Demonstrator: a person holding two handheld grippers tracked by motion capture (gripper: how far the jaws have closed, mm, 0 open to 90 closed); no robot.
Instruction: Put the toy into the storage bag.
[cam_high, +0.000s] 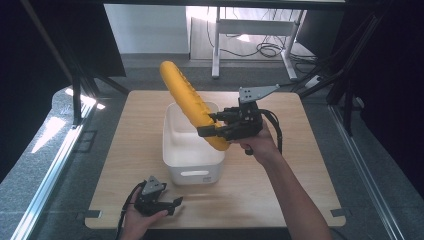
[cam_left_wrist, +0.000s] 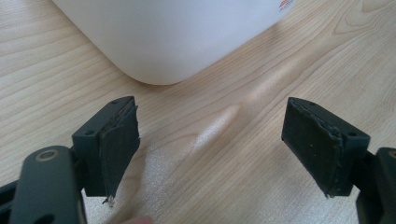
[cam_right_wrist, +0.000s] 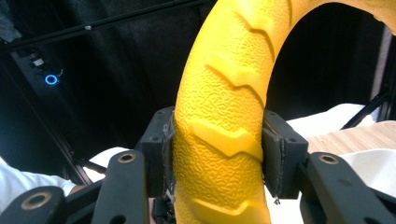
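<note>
- Yellow ring toy, high view: long curved yellow piece w/ raised chevron ridges, clamped near its lower end by right gripper; it slants up and away to the left, top end well above white bin, lower tip over bin's right rim.
- Bin sits mid-table, open side up, slot handle on near wall. Wide bare wood to right of bin and along near edge; narrower strip to its left.
- Left gripper low at near-left of table, just off bin's near-left corner, close to table's front edge; hand wrapped round its body.
- Left gripper view: left gripper jaws spread wide, nothing between, bare wood grain under them. Bin's rounded corner just ahead of the pads, not touching.
- Right gripper view: right gripper jaws clenched on toy, a pad pressed on each flank of the textured band. Toy arcs up and over to the right, out of the top edge. Behind it: dark frame and curtain, bit of bin rim and table edge low right.
</note>
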